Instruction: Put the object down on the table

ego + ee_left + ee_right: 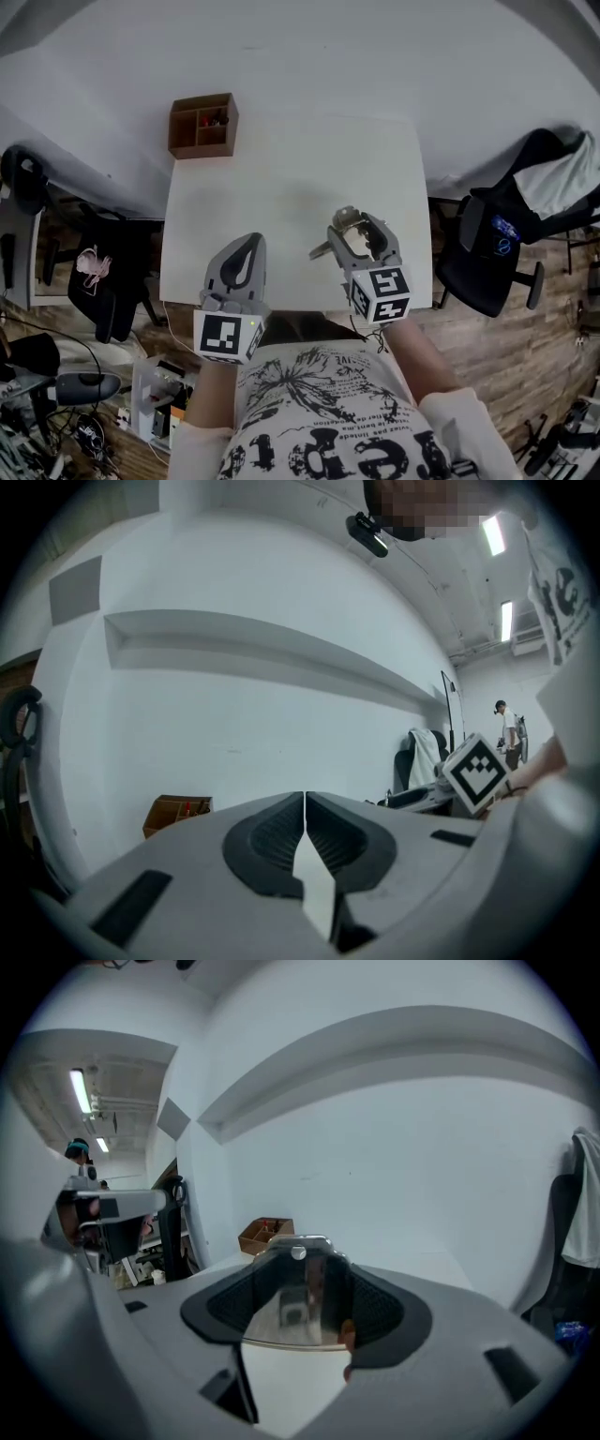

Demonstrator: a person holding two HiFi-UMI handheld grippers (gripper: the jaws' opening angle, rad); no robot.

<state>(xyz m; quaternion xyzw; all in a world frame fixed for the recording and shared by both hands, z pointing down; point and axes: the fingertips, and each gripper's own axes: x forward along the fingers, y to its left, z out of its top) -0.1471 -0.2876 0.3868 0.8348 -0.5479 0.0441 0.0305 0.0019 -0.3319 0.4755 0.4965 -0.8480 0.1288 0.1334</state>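
Right hand-held gripper [354, 228] is clamped on the shiny metal object [298, 1290]. My jaws sit partway apart with its mirror-like face wedged between the pads, and one end of it pokes out to the left past the jaw. It's over the near right part of the white worktop [281, 178], but I honestly can't tell whether it's touching the surface. Left hand-held gripper [305, 803] is squeezed fully together with nothing in it, parked over the near edge just left of the other one. The small wooden box [202, 126] is way off at the far left corner.
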